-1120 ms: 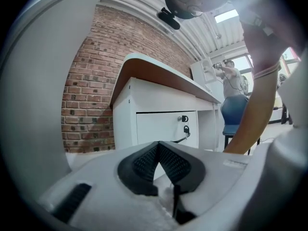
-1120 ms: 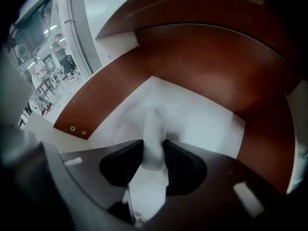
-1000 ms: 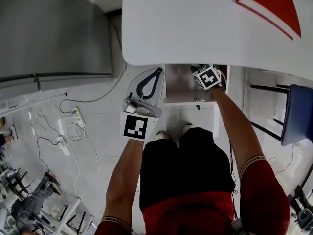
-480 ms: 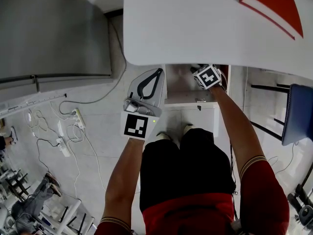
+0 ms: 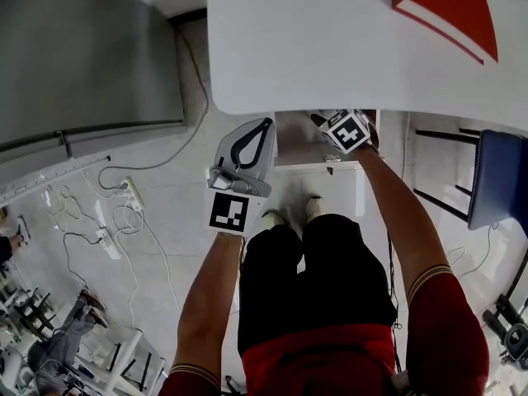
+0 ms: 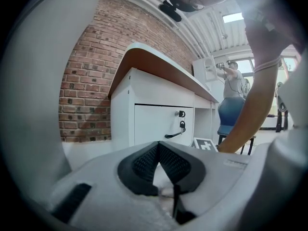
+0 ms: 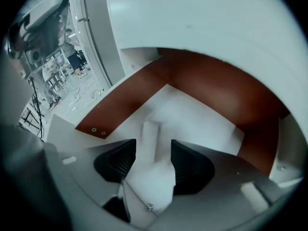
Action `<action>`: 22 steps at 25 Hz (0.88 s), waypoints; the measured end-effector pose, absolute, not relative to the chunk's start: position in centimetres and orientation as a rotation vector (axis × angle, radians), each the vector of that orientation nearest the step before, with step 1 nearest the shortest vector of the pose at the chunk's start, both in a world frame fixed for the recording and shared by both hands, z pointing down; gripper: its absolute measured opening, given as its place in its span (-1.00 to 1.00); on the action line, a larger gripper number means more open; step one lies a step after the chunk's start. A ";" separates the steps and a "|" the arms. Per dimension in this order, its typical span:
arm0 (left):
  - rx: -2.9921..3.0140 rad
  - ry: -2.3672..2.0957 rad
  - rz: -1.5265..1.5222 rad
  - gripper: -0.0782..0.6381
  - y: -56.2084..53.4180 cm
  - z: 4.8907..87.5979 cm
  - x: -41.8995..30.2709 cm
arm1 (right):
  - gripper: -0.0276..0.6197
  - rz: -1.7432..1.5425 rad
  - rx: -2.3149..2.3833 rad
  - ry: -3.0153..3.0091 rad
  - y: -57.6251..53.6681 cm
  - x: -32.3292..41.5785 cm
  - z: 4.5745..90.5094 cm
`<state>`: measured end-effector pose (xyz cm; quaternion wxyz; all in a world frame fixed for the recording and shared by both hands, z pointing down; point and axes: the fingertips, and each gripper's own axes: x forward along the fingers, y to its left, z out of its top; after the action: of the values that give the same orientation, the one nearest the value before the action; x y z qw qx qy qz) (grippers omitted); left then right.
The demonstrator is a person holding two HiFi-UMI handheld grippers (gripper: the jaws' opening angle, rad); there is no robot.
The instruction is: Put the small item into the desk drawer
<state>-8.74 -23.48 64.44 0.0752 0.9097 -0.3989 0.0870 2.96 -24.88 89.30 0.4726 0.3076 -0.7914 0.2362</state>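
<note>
Above the drawer (image 7: 202, 117), right tongs (image 7: 153, 147) just opened around the item (image 7: 150, 131); left tongs (image 6: 158, 145) closed.

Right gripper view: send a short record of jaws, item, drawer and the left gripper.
right gripper: jaws apart, have just been opening, pads not pressing on the item
small item: white, lying on the drawer floor, seen between the jaws
drawer: open, white floor, brown walls
left gripper: jaws together, nothing between them
</note>
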 end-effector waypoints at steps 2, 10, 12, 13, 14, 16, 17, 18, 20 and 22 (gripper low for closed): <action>2.720 -1.188 0.268 -0.76 -23.3 63.8 -8.7 | -0.20 0.577 0.754 -1.976 -24.5 2.5 87.7; 2.728 -1.149 0.284 -0.76 -21.3 58.8 -7.5 | -0.36 0.585 0.821 -2.109 -21.9 1.4 78.4; 2.728 -1.144 0.284 -0.76 -20.9 57.6 -7.3 | -0.48 0.567 0.843 -2.141 -21.4 1.1 76.1; 2.729 -1.141 0.287 -0.76 -20.8 57.1 -7.2 | -0.56 0.556 0.856 -2.155 -21.3 1.1 74.9; 2.729 -1.137 0.289 -0.76 -20.6 56.4 -7.0 | -0.62 0.544 0.868 -2.168 -21.1 1.2 73.7; 2.734 -1.131 0.294 -0.76 -20.5 55.2 -6.7 | -0.75 0.520 0.895 -2.194 -21.1 1.2 71.4; 2.735 -1.129 0.297 -0.76 -20.5 54.6 -6.7 | -0.81 0.512 0.908 -2.207 -21.2 1.1 70.3; 2.735 -1.127 0.299 -0.76 -20.4 54.1 -6.8 | -0.84 0.505 0.921 -2.221 -21.2 1.0 69.3; 2.732 -1.126 0.300 -0.76 -20.1 53.3 -7.0 | -0.88 0.496 0.944 -2.247 -21.0 0.7 67.3; 2.732 -1.125 0.300 -0.76 -19.6 52.4 -7.0 | -0.88 0.491 0.965 -2.271 -20.6 0.6 65.2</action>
<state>-7.02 -19.59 52.38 0.0859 0.9166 -0.3773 0.1006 0.56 -20.63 65.25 0.3076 0.3651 -0.8588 0.1858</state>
